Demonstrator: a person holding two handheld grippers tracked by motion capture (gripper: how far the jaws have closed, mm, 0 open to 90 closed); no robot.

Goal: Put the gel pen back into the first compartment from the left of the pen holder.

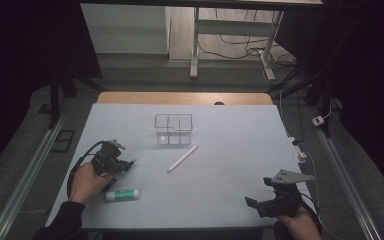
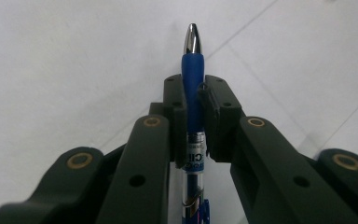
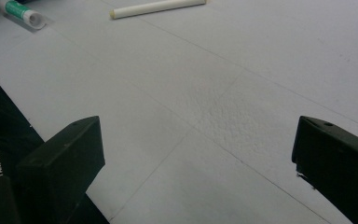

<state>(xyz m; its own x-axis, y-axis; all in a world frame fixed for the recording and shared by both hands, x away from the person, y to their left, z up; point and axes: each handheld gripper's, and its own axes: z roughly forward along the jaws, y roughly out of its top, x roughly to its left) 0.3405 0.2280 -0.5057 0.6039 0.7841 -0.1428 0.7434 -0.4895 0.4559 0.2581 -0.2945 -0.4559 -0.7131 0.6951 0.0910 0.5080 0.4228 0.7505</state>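
Observation:
My left gripper (image 1: 128, 165) is at the table's left, shut on a blue pen (image 2: 192, 70). The pen lies lengthwise between the pads, and its silver tip sticks out past the fingertips over the white table. Just in front of that hand lies a glue stick (image 1: 122, 194) with a green label. A white stick-like pen (image 1: 182, 158) lies slanted at the table's middle, in front of a clear divided container (image 1: 174, 129). At the near right corner my right gripper (image 1: 255, 202) stands open with only bare table between its jaws; its own view has the glue stick (image 3: 22, 11) and white pen (image 3: 157, 8) far off.
The white table (image 1: 230, 130) has a wooden strip along its far edge. Beyond it are a desk frame and cables on the floor. A white power strip (image 1: 300, 152) hangs off the right edge.

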